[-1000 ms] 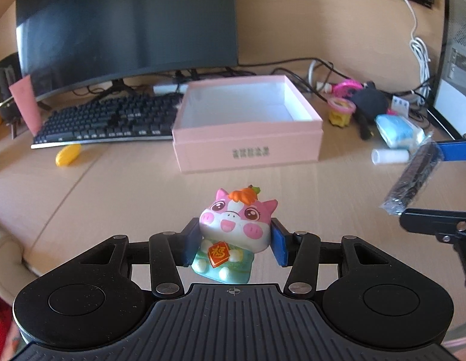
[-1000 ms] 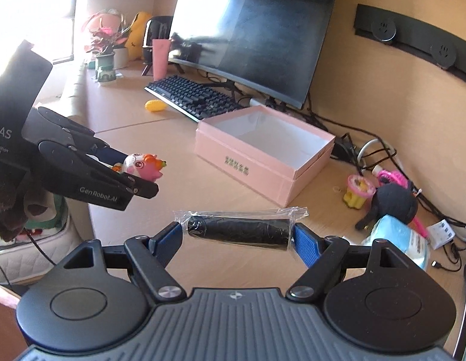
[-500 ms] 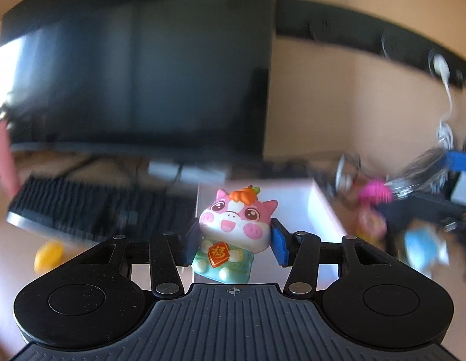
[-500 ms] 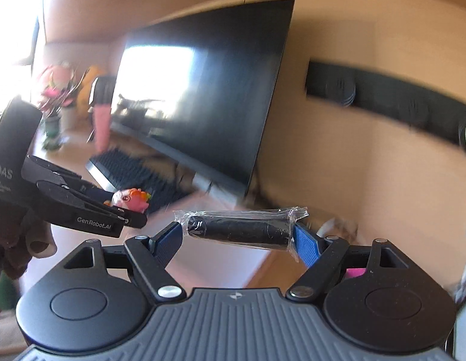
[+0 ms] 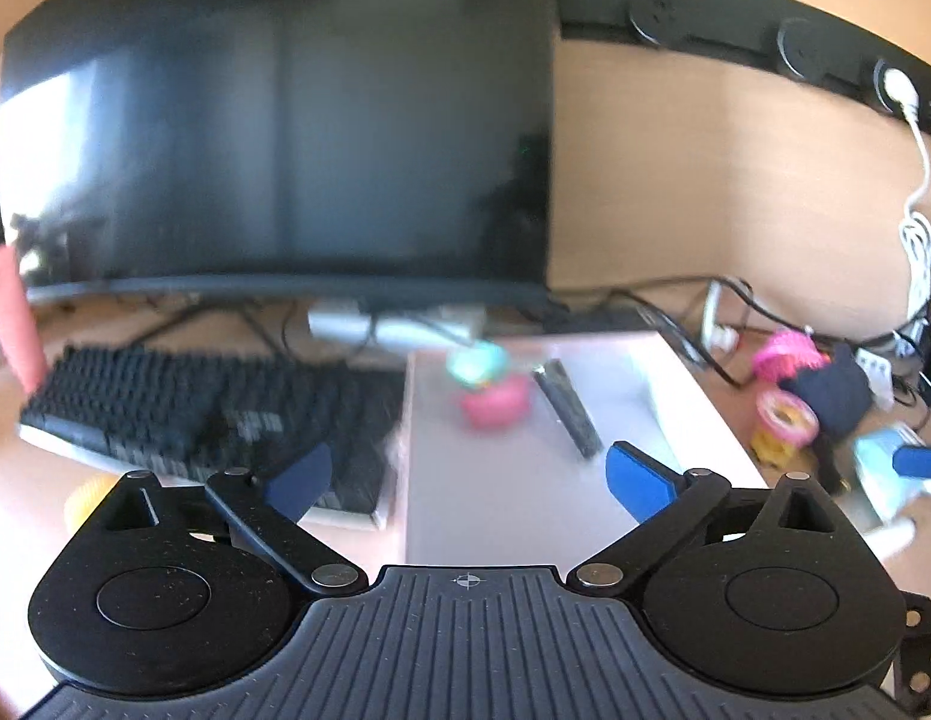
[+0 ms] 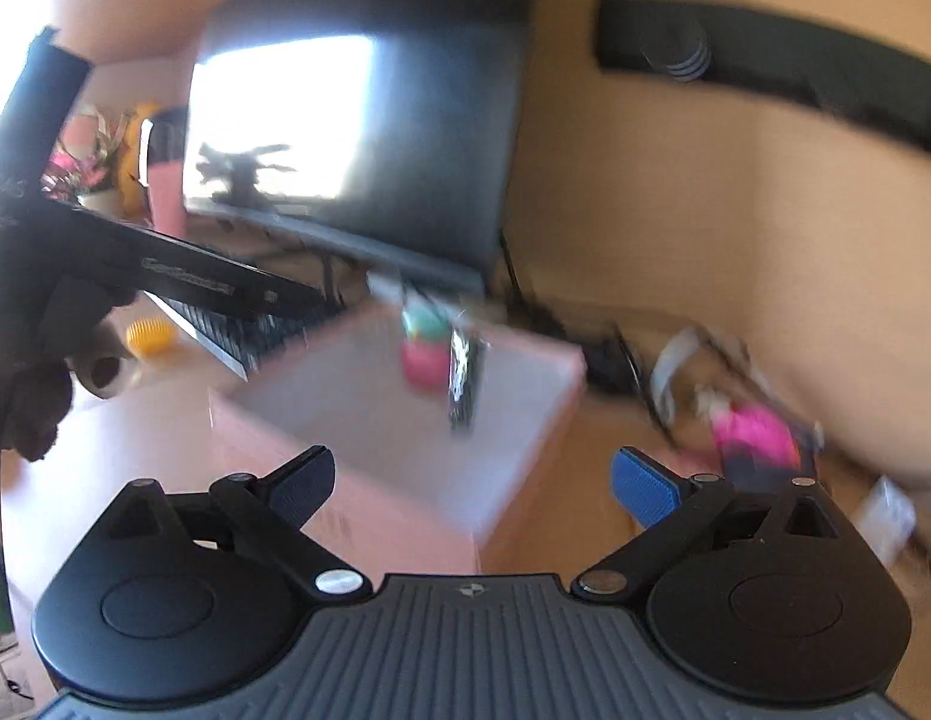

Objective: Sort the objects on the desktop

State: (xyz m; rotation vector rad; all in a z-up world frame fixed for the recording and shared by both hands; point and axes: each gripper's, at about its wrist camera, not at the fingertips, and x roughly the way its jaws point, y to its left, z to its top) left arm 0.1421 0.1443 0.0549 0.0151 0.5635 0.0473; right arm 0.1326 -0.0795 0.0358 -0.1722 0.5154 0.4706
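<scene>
The pink cartoon figurine [image 5: 492, 393] and the black wrapped roll [image 5: 567, 417] are both inside the pink box [image 5: 699, 420], blurred, apart from any finger. My left gripper [image 5: 468, 474] hovers over the box's near side, its jaws opening wide with nothing between them. In the right wrist view the figurine [image 6: 426, 348] and the roll [image 6: 463, 372] show over the box [image 6: 357, 516]. My right gripper [image 6: 471, 477] is also opening, nothing between its blue pads. The left gripper's black fingers [image 6: 183, 279] reach in from the left of that view.
A large dark monitor [image 5: 285, 138] stands behind the box, a black keyboard [image 5: 207, 408] to its left with a yellow item [image 6: 150, 336] near it. Pink and blue clutter [image 5: 789, 384] and cables lie to the right. A person's dark-gloved hand [image 6: 21, 408] holds the left gripper.
Both grippers moved forward over the pink box and opened. The figurine left the left gripper and the wrapped roll left the right one; both are now in the box.
</scene>
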